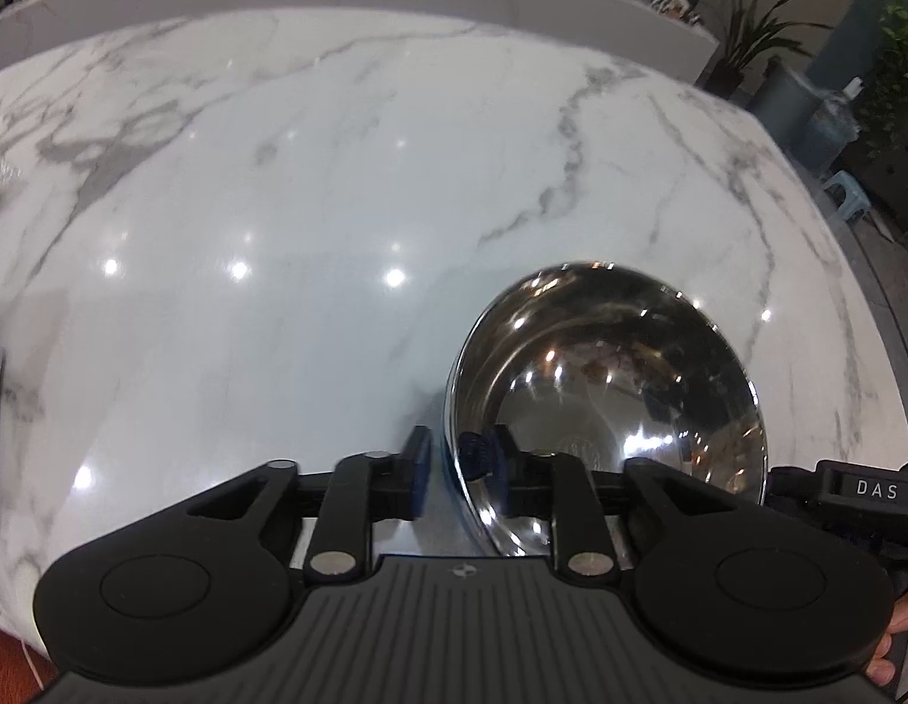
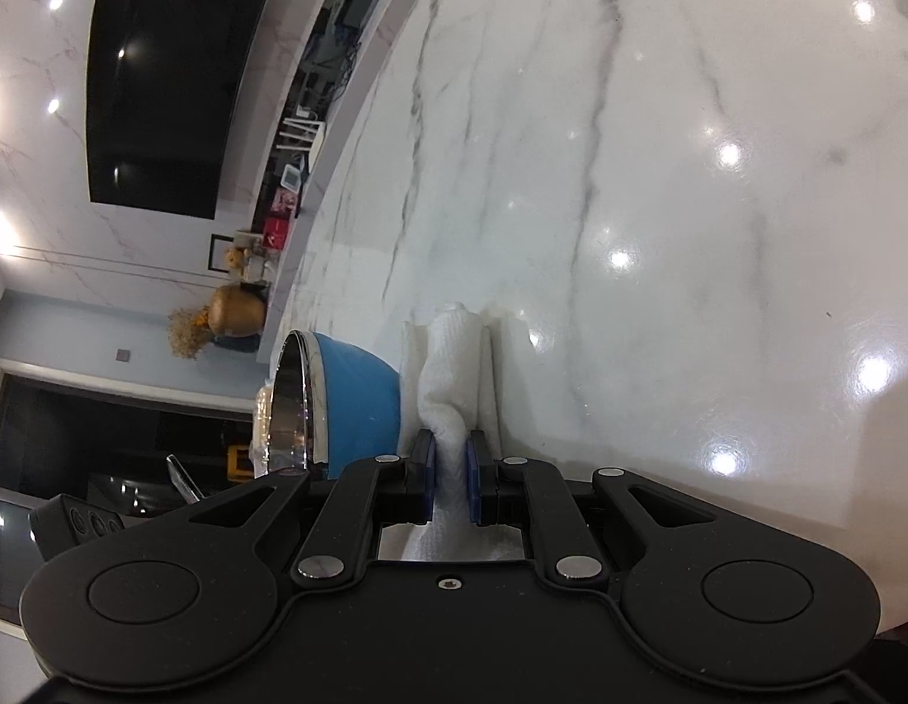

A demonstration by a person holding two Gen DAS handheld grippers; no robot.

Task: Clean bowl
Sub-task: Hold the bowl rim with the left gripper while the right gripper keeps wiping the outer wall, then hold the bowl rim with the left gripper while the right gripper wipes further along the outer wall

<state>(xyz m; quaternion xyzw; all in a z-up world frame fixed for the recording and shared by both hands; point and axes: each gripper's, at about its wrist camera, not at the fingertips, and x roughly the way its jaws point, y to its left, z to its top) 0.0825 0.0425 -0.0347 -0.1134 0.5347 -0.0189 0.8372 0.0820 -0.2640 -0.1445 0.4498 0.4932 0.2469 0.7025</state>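
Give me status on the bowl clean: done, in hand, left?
Done: the right gripper has picked up the white cloth and is shut on it.
In hand: the left gripper straddles the near rim of the steel bowl, pads apart, not clamping. The cloth sits beside the bowl's blue outside.
Left: brownish residue shows inside the bowl; the cloth isn't inside it, so wiping looks not yet done.

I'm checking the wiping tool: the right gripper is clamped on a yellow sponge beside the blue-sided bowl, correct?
Not quite: the right gripper is clamped on a white cloth, not a yellow sponge. The right wrist view shows it, beside the blue-sided bowl.
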